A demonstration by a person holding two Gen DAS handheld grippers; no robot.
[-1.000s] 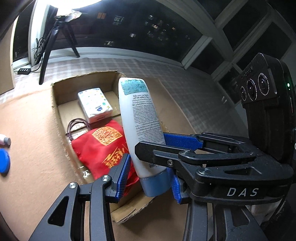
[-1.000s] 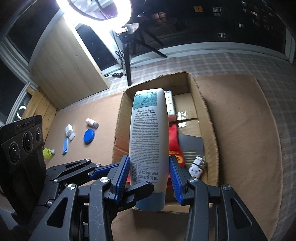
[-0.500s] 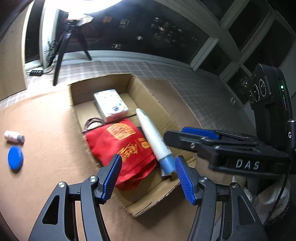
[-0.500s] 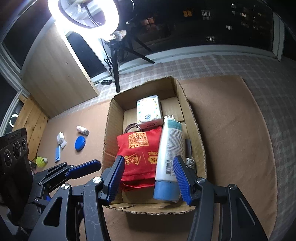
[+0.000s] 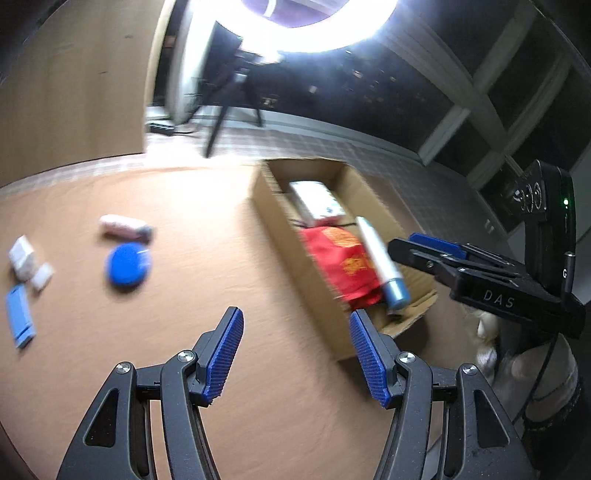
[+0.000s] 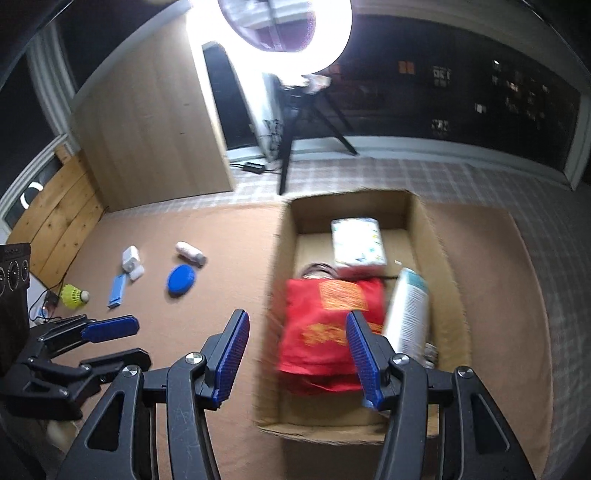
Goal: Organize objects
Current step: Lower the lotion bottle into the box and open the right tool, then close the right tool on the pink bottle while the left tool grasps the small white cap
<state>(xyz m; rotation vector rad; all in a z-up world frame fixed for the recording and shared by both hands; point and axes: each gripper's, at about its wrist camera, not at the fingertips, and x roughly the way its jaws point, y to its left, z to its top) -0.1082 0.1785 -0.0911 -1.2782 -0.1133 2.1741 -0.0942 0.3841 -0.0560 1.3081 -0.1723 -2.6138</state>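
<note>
Both hand-held grippers, left [image 5: 295, 354] and right [image 6: 293, 356], gape empty above our tabletop [image 5: 221, 258]. Loose items such as the blue disc [image 5: 127, 264] lie well apart from the cardboard box [image 6: 432, 236]; blurred aim may nudge one away.

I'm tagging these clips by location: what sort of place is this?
Probably a home room or enclosed balcony rigged for filming at night. A ring light on a tripod stands by dark windows with lit buildings outside, and a cardboard box sits on a brown floor mat.
</note>
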